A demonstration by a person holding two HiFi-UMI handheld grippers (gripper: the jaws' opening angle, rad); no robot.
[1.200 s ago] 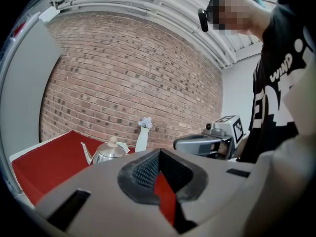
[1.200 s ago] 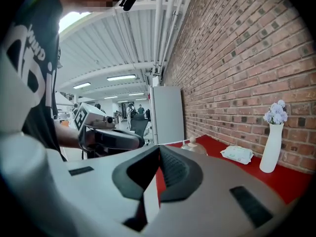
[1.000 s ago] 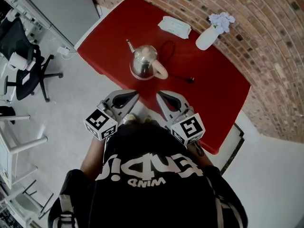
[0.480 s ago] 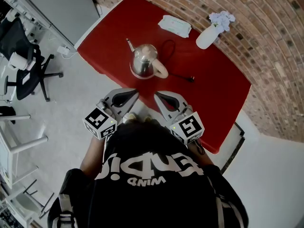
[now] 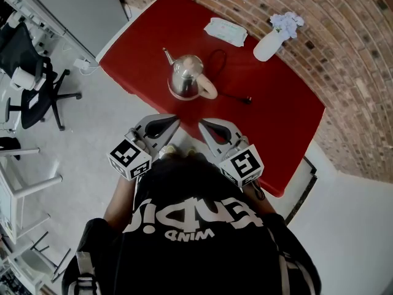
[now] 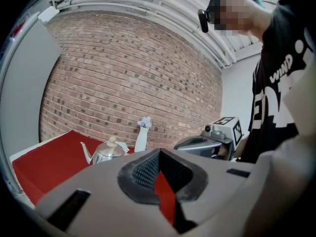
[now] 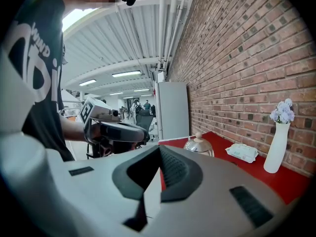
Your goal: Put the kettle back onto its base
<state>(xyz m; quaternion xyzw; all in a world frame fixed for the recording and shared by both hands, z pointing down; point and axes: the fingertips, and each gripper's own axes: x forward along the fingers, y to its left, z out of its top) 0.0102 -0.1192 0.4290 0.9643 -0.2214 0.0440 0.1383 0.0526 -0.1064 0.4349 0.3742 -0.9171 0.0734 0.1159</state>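
sitting on the red table [image 5: 279, 97], the shiny steel kettle [image 5: 186, 78] looks rigid, slick, fairly heavy; its cream handle [image 5: 210, 90] seems the safest hold. left gripper [image 5: 174, 119] and right gripper [image 5: 201, 123] hover pressed together, empty.

The kettle [image 5: 186, 77] stood on the desk [image 5: 147, 35], toward its near left side. A cord [image 5: 228, 96] lay just right of it. Farther back sat a wipes pack [image 5: 226, 32], with a vase [image 5: 268, 47] to its right.

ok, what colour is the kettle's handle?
The handle is cream, on a shiny silver kettle; the head view shows it best.
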